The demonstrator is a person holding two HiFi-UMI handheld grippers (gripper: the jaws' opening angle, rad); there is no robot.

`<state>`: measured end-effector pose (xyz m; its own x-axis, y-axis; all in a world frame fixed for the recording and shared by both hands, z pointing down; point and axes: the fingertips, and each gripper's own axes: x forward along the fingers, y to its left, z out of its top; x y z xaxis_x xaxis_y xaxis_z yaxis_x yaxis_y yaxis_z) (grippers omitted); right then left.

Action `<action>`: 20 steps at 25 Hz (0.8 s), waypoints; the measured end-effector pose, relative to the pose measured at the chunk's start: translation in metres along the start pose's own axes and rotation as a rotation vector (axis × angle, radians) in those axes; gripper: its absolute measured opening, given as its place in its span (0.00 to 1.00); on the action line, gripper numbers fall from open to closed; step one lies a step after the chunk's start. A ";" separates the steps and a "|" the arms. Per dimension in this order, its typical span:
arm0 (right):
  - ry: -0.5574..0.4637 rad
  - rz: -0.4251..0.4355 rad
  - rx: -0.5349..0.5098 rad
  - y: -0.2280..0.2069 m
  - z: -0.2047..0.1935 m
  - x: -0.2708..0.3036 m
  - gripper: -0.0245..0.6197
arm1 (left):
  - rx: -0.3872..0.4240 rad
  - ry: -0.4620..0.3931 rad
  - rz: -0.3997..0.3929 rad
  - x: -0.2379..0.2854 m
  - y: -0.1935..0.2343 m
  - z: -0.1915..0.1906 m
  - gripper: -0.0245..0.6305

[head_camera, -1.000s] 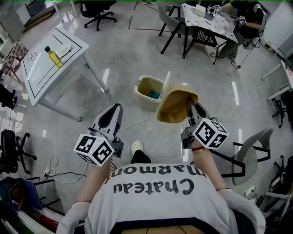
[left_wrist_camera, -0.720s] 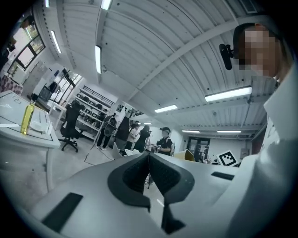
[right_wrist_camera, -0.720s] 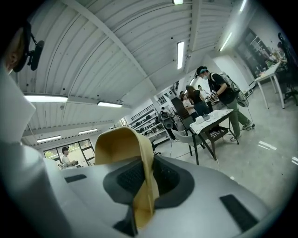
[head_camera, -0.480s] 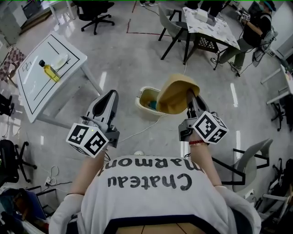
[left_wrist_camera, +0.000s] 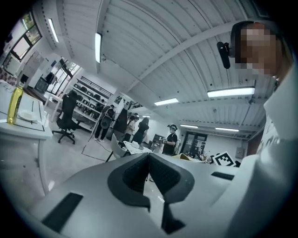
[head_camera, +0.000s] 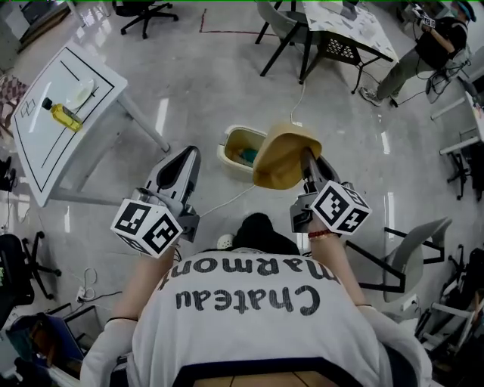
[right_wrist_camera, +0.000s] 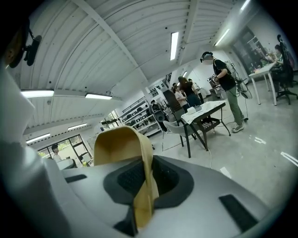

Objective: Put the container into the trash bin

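The container (head_camera: 281, 157) is a tan, thin-walled bowl held on its side, and it hangs over the right edge of the cream trash bin (head_camera: 239, 145) on the floor. Something teal lies inside the bin. My right gripper (head_camera: 306, 165) pinches the container's wall, and its jaws are closing on it. In the right gripper view the tan wall (right_wrist_camera: 122, 145) runs down between the right gripper's (right_wrist_camera: 148, 180) dark pads. My left gripper (head_camera: 182, 162) hovers left of the bin, shut and empty. In the left gripper view the left gripper's (left_wrist_camera: 149, 161) jaws meet with nothing between them.
A white table (head_camera: 45, 128) with a yellow bottle (head_camera: 62, 115) stands at the left. A cable (head_camera: 227, 201) runs across the floor to the bin. Chairs and a desk (head_camera: 349, 23) stand beyond it, a grey chair (head_camera: 420, 248) at the right, and a seated person (head_camera: 432, 44) far right.
The wearer has stepped forward, so the bin is nearer. Both grippers moved toward it, and the container now overlaps the bin's right edge. The right gripper still grips the container.
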<state>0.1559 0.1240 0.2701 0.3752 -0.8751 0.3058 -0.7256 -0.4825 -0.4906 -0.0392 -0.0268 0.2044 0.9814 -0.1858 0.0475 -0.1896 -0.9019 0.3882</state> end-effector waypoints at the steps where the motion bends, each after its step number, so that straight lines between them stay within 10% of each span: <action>1: 0.005 -0.007 0.008 -0.006 -0.002 0.003 0.12 | -0.006 0.003 -0.004 0.006 0.000 -0.004 0.07; 9: 0.055 0.028 0.092 -0.036 0.019 0.067 0.11 | -0.053 -0.010 0.017 0.067 0.016 -0.010 0.07; 20: 0.163 0.243 -0.041 -0.033 0.087 0.199 0.11 | -0.086 -0.125 0.259 0.136 0.068 0.014 0.07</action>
<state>0.3045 -0.0377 0.2767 0.0925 -0.9454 0.3124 -0.8069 -0.2550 -0.5329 0.0810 -0.1192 0.2242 0.8883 -0.4571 0.0436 -0.4251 -0.7827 0.4546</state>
